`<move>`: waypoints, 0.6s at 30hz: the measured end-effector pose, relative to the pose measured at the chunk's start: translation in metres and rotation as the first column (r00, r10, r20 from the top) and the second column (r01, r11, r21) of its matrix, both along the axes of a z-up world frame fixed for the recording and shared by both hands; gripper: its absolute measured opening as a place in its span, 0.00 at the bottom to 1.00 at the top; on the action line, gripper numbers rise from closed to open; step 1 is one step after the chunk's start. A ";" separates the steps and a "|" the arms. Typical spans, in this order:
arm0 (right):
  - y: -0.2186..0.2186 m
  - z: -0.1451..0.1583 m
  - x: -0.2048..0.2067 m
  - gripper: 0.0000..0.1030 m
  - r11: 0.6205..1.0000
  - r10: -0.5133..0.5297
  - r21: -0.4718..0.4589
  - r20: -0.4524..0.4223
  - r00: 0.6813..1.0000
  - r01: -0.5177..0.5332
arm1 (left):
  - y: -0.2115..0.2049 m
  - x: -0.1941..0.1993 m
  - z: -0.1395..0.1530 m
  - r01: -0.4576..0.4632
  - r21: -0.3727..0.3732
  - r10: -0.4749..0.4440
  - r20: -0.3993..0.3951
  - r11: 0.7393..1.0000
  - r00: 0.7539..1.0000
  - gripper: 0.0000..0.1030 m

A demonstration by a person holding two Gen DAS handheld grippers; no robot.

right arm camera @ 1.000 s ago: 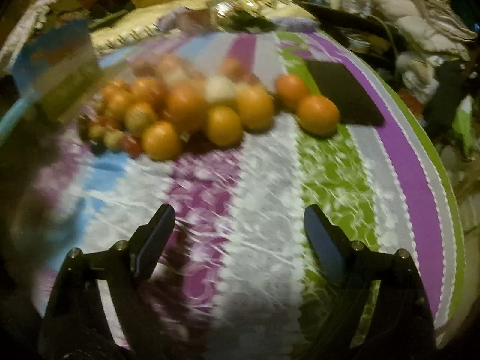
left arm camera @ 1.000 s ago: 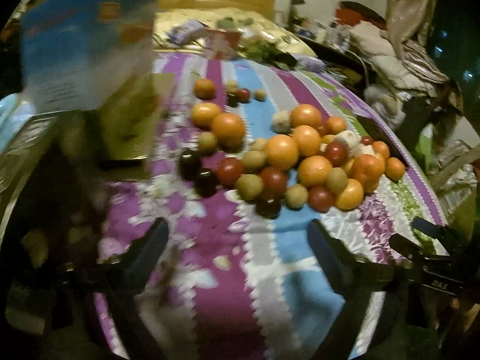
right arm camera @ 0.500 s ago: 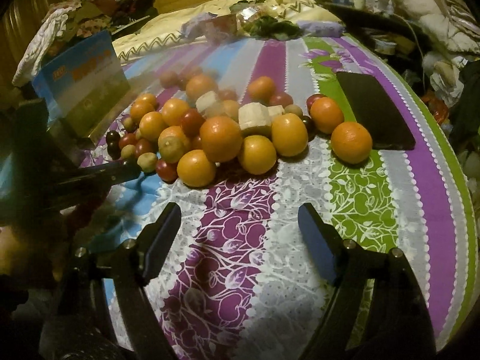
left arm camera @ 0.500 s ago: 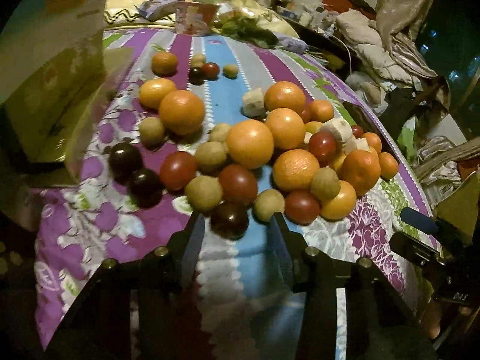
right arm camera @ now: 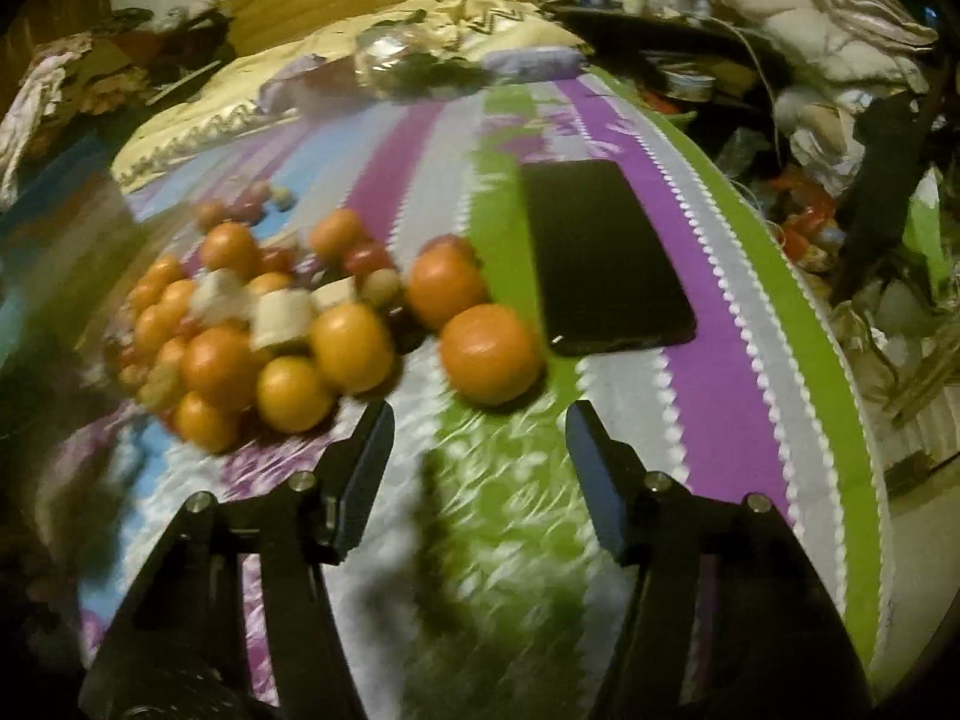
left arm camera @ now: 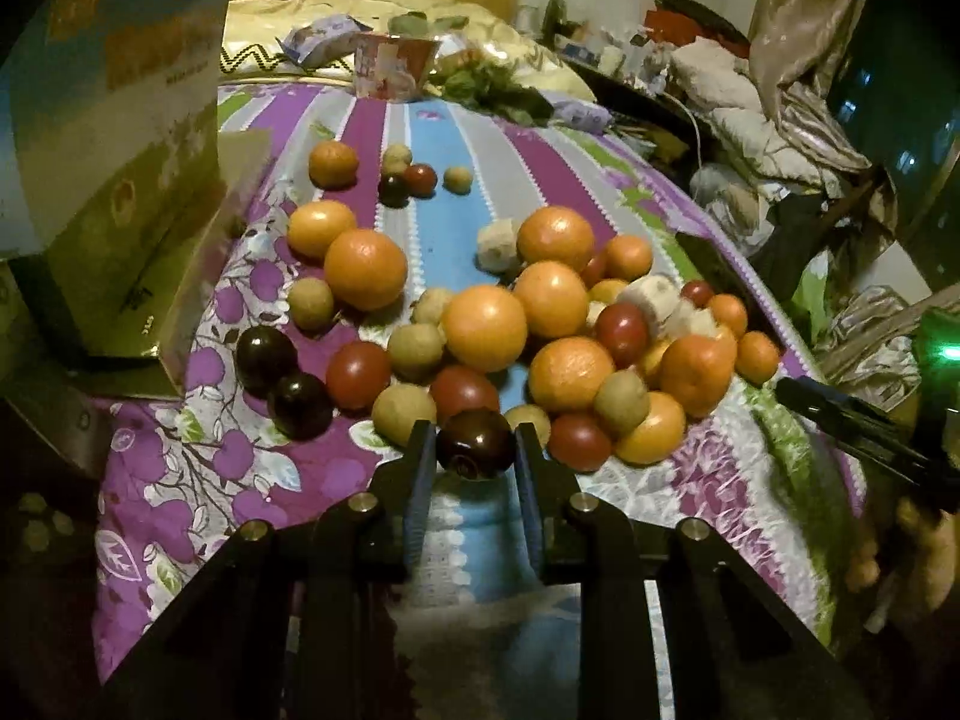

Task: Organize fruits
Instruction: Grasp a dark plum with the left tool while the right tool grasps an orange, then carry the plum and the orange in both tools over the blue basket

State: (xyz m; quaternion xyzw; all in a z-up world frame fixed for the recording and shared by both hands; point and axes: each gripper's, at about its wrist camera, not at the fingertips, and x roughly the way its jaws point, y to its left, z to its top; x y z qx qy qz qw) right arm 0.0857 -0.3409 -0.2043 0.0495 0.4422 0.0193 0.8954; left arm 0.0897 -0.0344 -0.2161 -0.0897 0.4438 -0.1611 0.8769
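Note:
A heap of oranges, red and dark plums and small brownish fruits lies on a striped bedspread. My left gripper is shut on a dark plum at the heap's near edge; both pads press its sides. In the blurred right wrist view, my right gripper is closing with nothing between its fingers. An orange lies just beyond its tips, apart from them. The right gripper also shows at the right edge of the left wrist view.
An open cardboard box stands at the left of the heap. A black phone lies on the bedspread right of the oranges. Packets and greens sit at the far end. Cluttered bedding and clothes fill the right side.
My left gripper moved up to the heap and shut on the dark plum. The right gripper's jaws narrowed, and it shifted right toward the separate orange by the phone.

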 end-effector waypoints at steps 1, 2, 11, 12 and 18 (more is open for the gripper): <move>-0.002 -0.003 0.005 0.59 1.000 -0.005 -0.003 -0.007 1.000 0.005 | -0.001 0.001 0.002 0.003 -0.005 -0.003 -0.001 1.000 1.000 0.25; -0.002 -0.006 0.010 0.59 1.000 -0.010 -0.006 -0.014 1.000 0.010 | -0.003 0.001 0.003 0.007 -0.004 -0.007 0.000 1.000 1.000 0.25; 0.001 -0.018 0.026 0.50 0.998 -0.007 -0.060 -0.027 1.000 0.006 | -0.011 0.004 0.010 0.006 0.007 -0.006 -0.003 1.000 1.000 0.25; 0.002 -0.018 0.027 0.43 0.998 0.000 -0.062 -0.029 1.000 -0.002 | -0.012 0.004 0.012 0.002 0.003 -0.002 -0.001 1.000 1.000 0.26; 0.007 -0.005 0.020 0.40 0.998 -0.032 -0.049 -0.051 0.998 0.030 | -0.008 -0.002 0.039 -0.014 0.024 0.013 0.044 1.000 0.999 0.25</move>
